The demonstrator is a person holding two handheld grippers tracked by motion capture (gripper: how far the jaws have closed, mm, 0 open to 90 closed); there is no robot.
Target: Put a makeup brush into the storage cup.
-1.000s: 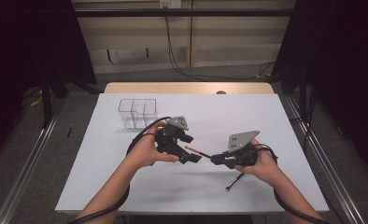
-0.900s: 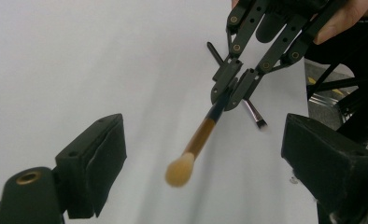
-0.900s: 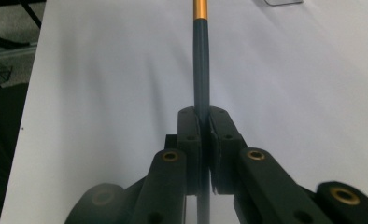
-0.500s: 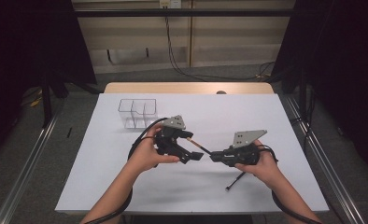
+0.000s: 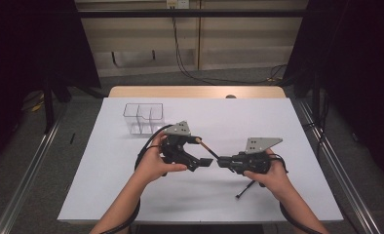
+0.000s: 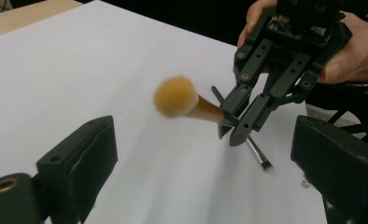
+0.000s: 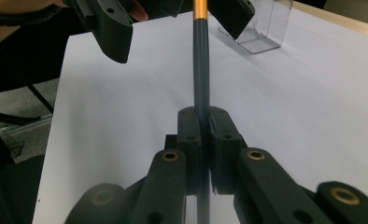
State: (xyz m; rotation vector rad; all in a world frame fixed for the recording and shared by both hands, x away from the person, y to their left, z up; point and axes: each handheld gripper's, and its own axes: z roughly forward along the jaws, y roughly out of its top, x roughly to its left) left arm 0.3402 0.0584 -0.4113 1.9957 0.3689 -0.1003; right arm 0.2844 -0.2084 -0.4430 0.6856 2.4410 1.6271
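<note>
Left gripper view: right tongs clamp the brush; left tongs, just spread beside it, risk knocking it loose.

The high view looks forward and down over the white rectangular table. Each gripper view sits close, facing the opposite gripper; all three share the orange-tufted, dark-handled makeup brush above the tabletop.

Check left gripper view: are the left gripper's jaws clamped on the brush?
No: the left gripper stands open, and the right gripper holds the brush by its handle.
</note>
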